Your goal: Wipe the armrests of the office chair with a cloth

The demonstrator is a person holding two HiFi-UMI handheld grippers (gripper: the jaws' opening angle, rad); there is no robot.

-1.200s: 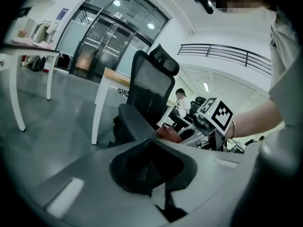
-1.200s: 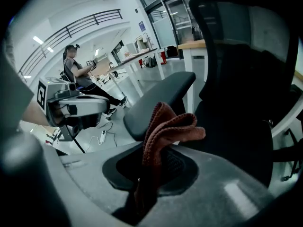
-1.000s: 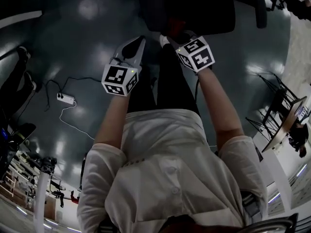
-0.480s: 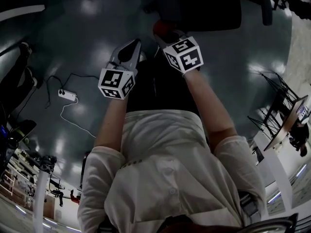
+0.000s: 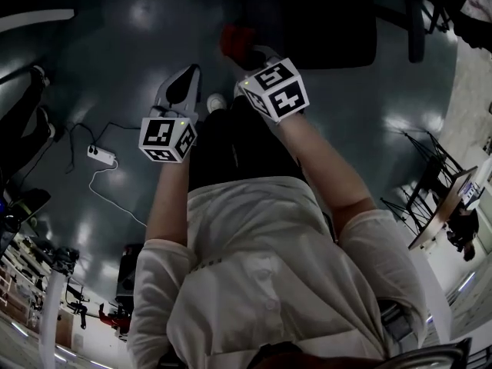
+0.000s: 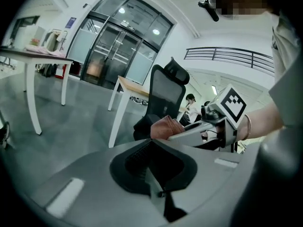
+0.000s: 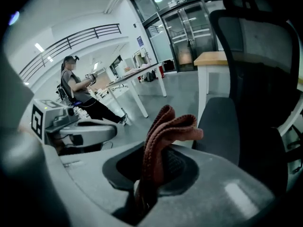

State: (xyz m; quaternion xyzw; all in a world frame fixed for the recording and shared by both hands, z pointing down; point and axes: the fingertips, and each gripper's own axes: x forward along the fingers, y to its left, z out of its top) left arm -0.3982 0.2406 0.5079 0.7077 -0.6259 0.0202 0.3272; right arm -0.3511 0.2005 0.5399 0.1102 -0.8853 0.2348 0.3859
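Two grippers are counted, one cloth and one office chair close by. The right gripper is clamped shut on the reddish cloth, and the cloth is held out at the near edge of the office chair; whether it touches the seat cannot be told. The left gripper is carried beside it and nearer the body, jaws pressed together with nothing between them.

Only in the right gripper view is the cloth seen folded into a loop standing up out of the jaws, with a second person at a far table. The headrest and two white-legged tables are given by the left gripper view alone. One power strip on the floor is shown only from the head.

Both forearms are stretched forward and down from white sleeves, the right reaching further.
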